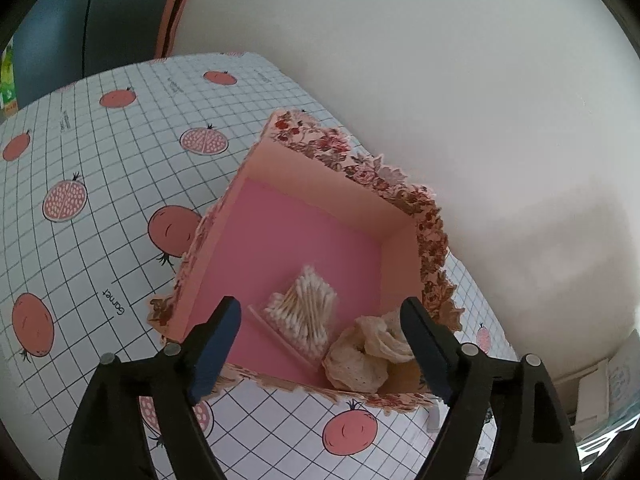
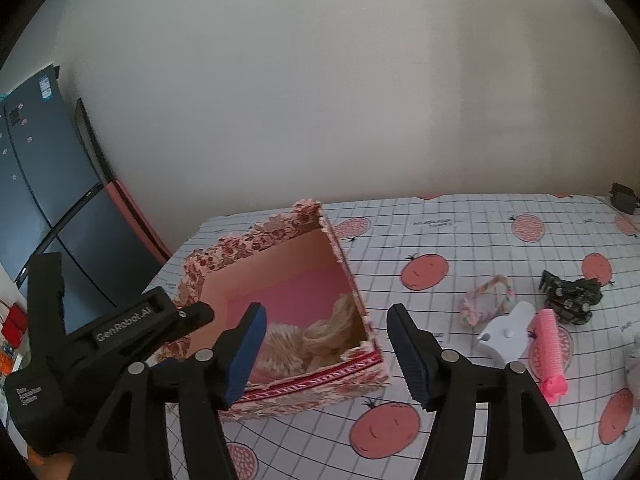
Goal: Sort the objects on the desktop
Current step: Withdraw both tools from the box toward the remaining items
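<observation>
Floral box (image 1: 304,240), under open left gripper (image 1: 320,344)

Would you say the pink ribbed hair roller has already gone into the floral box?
No, the pink ribbed hair roller lies on the checked tablecloth, apart from the floral box.

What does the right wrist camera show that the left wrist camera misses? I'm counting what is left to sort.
Only the right wrist view shows the loose items on the table: a braided hair tie, a black hair clip, a white plastic piece and a pink hair roller. It also catches the left gripper from the side and the open right gripper.

Only the left wrist view looks straight down at the box's pink floor, between its own open fingers.

Both show the floral box holding cotton swabs and cream scrunchies.
</observation>
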The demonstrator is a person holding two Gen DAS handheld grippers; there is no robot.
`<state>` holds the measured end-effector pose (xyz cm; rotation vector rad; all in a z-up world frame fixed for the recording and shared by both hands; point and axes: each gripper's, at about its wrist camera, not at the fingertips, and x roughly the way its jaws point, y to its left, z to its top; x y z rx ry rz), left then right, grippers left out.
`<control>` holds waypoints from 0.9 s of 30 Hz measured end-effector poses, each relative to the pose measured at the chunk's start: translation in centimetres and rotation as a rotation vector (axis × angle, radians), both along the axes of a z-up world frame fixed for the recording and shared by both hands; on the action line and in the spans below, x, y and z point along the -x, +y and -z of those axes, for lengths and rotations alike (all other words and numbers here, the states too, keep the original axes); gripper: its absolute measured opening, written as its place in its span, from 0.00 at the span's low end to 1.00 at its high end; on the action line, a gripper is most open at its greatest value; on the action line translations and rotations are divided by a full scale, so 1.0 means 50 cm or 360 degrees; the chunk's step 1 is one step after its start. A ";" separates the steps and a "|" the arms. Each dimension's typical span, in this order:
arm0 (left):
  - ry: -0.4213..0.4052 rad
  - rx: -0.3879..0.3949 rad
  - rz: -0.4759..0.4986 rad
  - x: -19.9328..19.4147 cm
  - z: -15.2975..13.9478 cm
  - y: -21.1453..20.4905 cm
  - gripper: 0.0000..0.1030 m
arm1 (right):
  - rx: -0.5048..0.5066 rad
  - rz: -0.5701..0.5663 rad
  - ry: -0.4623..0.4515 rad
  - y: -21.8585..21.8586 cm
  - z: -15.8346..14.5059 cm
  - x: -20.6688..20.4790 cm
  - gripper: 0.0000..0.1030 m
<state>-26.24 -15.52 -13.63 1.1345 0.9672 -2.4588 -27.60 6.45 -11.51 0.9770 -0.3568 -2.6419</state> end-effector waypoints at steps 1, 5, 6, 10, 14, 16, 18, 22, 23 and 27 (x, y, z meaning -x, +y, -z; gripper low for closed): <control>0.0000 0.0015 0.0002 0.000 -0.003 0.005 0.83 | 0.0001 0.0009 -0.0010 0.007 -0.001 0.001 0.68; 0.0006 0.0043 0.0019 0.001 -0.013 0.022 0.84 | -0.0001 0.0049 -0.0048 0.042 -0.003 0.003 0.70; 0.0005 0.0053 0.0022 0.002 -0.015 0.027 0.84 | -0.0005 0.0059 -0.0054 0.051 -0.004 0.003 0.71; 0.0001 0.0085 0.0048 0.007 -0.021 0.055 0.85 | -0.0026 0.0107 -0.0072 0.094 -0.008 0.003 0.74; 0.0014 0.0117 0.0091 0.011 -0.027 0.086 0.85 | -0.0051 0.0149 -0.0084 0.137 -0.012 -0.001 0.77; 0.0024 0.0131 0.0113 0.014 -0.031 0.102 0.85 | -0.0061 0.0169 -0.0095 0.158 -0.013 -0.003 0.78; 0.0028 0.0150 0.0140 0.016 -0.034 0.120 0.85 | -0.0064 0.0188 -0.0107 0.177 -0.013 -0.003 0.78; 0.0022 0.0193 0.0194 0.022 -0.037 0.154 0.85 | -0.0057 0.0216 -0.0132 0.213 -0.009 -0.005 0.80; 0.0021 0.0200 0.0204 0.023 -0.037 0.161 0.85 | -0.0058 0.0223 -0.0140 0.220 -0.009 -0.006 0.80; 0.0030 0.0227 0.0262 0.027 -0.041 0.194 0.85 | -0.0052 0.0251 -0.0159 0.256 -0.003 -0.011 0.82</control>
